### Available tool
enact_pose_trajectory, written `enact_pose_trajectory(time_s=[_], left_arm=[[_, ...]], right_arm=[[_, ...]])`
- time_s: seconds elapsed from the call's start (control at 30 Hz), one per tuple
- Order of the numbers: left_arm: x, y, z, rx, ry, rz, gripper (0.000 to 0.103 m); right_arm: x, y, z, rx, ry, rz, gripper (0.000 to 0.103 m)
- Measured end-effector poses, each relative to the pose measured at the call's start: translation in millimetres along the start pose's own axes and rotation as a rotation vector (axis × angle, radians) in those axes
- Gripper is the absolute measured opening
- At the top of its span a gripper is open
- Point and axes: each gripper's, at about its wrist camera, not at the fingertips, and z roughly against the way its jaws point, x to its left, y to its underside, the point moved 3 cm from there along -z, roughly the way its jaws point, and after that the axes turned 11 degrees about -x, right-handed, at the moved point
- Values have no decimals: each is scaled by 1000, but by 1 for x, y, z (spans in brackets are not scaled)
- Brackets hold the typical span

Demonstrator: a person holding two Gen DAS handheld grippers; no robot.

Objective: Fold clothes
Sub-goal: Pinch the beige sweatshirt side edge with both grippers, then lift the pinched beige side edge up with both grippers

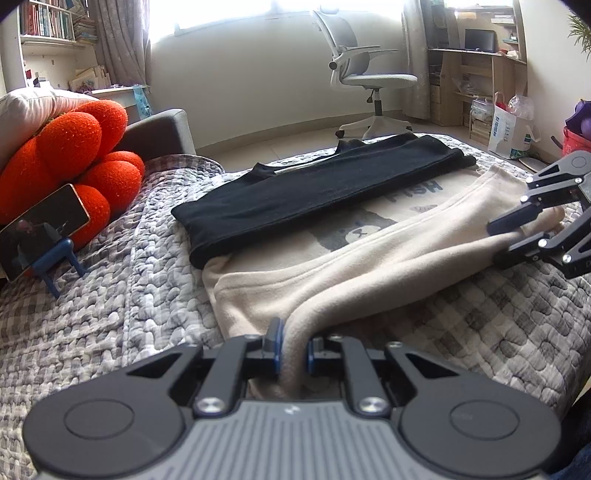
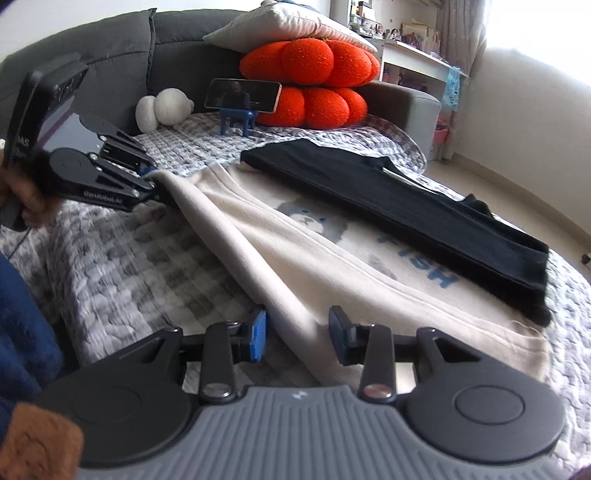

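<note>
Room: a bright window fills the far wall, with one white office chair [image 1: 364,79] before it, a wooden desk [image 1: 476,62] at far right and a bookshelf [image 1: 48,22] at far left.
Bed: one bed, covered by a grey-and-white checked quilt [image 1: 110,295], serves as the work surface; a dark grey headboard [image 2: 110,55] stands on its left side.
Clothes: two garments. One cream sweatshirt [image 1: 332,266] with a bear print and blue letters lies spread mid-bed; its near edge is lifted into a fold. One black garment [image 1: 314,195], already folded into a long strip, lies across the sweatshirt's far side.
Cushions: two orange lobed cushions [image 2: 314,81] stacked at the left, with one pale pillow [image 2: 288,26] on top.
Soft toy: one white toy [image 2: 162,109] beside the headboard.
Phone: one phone [image 1: 42,229] on a blue stand, leaning against the lower cushion.
Left gripper [image 1: 295,349]: clenched on the near left edge of the sweatshirt, cloth bunched between its blue pads.
Right gripper [image 2: 297,338]: jaws stand apart, released; the sweatshirt's near right edge runs between them, untouched by the pads.
Person: one hand [image 2: 22,195] holds the left gripper's handle; a blue sleeve [image 2: 22,332] shows nearby.
</note>
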Motion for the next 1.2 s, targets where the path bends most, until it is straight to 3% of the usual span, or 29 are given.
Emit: enact_pose_trajectory(time_s=[0.3,0.4,0.73,1.0,1.03,1.1,1.2], left_arm=[[3,0,1,5,-8,37,12],[3,1,0,8,-11,44,12],[3,5,2,14,-17,46,12],[-1,6,1,15,-23,-14,16],[-1,6,1,14,-22,-16,16],[0,7,2,13,-21,-18,16],[-2,8,3,7,-18,-31,16]], right_arm=[[-33,33,37,43,178,63,40],[-39,38,43,35,198,52,40],[-38,44,50,41,213,185,40],[-38,46,50,79,180,318,39],[-38,45,50,86,177,328,37],[-36,45,51,115,179,339,12],[-33,44,58,108,220,343,9]])
